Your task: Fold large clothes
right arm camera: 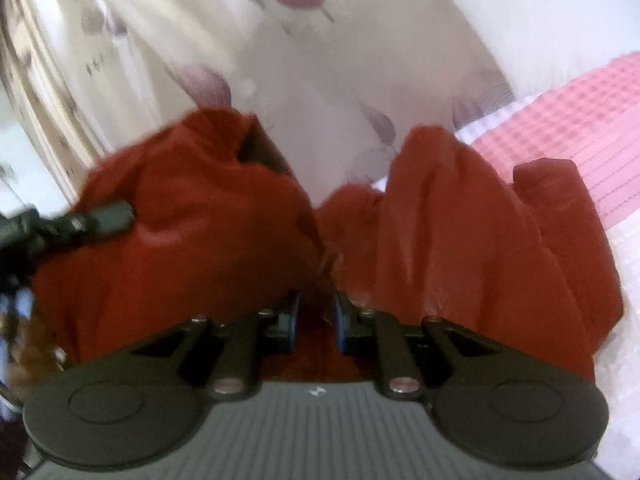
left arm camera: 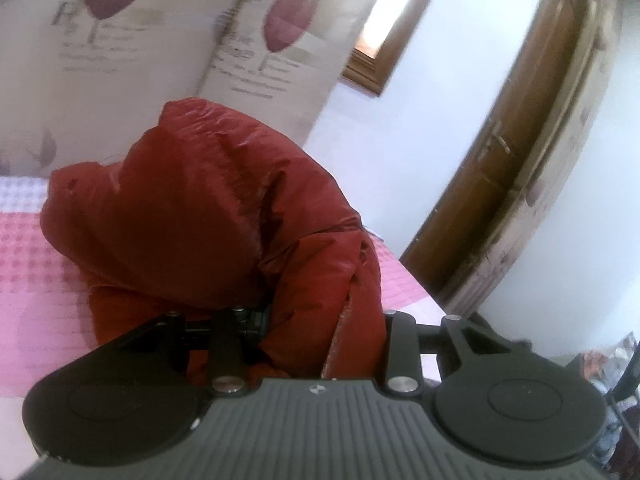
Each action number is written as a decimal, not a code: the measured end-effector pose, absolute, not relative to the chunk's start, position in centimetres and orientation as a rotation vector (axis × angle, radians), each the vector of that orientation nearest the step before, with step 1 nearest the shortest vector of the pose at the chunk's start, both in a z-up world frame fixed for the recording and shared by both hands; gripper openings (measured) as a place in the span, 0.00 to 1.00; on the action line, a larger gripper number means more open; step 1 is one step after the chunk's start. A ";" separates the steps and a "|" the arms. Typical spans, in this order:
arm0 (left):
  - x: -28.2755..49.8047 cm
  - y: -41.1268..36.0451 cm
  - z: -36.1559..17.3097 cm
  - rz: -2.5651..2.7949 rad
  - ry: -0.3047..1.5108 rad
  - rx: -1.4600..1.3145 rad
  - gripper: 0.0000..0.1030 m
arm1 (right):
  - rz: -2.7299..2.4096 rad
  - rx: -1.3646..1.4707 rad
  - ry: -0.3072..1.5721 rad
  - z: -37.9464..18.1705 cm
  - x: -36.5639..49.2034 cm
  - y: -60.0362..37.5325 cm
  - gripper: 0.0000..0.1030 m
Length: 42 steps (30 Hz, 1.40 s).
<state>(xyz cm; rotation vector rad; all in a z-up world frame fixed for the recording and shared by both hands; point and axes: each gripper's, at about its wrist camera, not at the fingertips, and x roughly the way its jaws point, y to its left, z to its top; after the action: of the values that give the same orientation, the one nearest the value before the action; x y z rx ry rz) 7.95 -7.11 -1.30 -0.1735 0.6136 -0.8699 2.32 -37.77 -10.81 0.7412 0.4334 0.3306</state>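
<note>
- The left gripper (left arm camera: 316,320) is clamped on a thick fold of the red puffer jacket (left arm camera: 208,208), which bulges up directly ahead of it.
- The right gripper (right arm camera: 316,320) stands slightly parted with red fabric between its pads; whether they pinch I cannot tell.
- The jacket lies bunched on the pink checked bed (left arm camera: 36,264), between both grippers.
- No containers in sight.

A pink checked bedspread (left arm camera: 32,248) covers the bed. Behind it hangs a tulip-print curtain (left arm camera: 120,60); a white wall (left arm camera: 400,140) holds a bright wood-framed window (left arm camera: 380,36) beside a brown wooden door (left arm camera: 520,152).
</note>
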 end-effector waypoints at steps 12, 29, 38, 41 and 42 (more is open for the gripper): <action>5.9 -15.7 -2.1 -0.894 0.556 -0.103 0.41 | 0.355 0.903 0.503 -15.7 5.4 -42.1 0.15; 6.1 -24.1 -6.8 -0.936 0.595 -0.064 0.62 | 0.264 0.991 0.490 -16.9 -1.8 -49.3 0.15; 5.3 -26.8 -9.7 -0.957 0.534 0.043 0.69 | 0.124 0.926 0.436 -14.6 -3.6 -52.0 0.22; 5.3 -27.4 -10.4 -0.950 0.512 0.082 0.71 | 0.172 0.772 0.311 -10.3 -4.2 -53.5 0.22; 5.3 -27.8 -10.5 -0.951 0.510 0.094 0.73 | 0.196 0.722 0.277 -8.5 -4.0 -53.9 0.22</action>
<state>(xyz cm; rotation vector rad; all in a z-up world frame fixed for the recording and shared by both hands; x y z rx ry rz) 5.29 -27.85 -10.48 0.0944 0.5099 -0.9508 -4.00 -53.88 -8.54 0.7220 0.2767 0.1961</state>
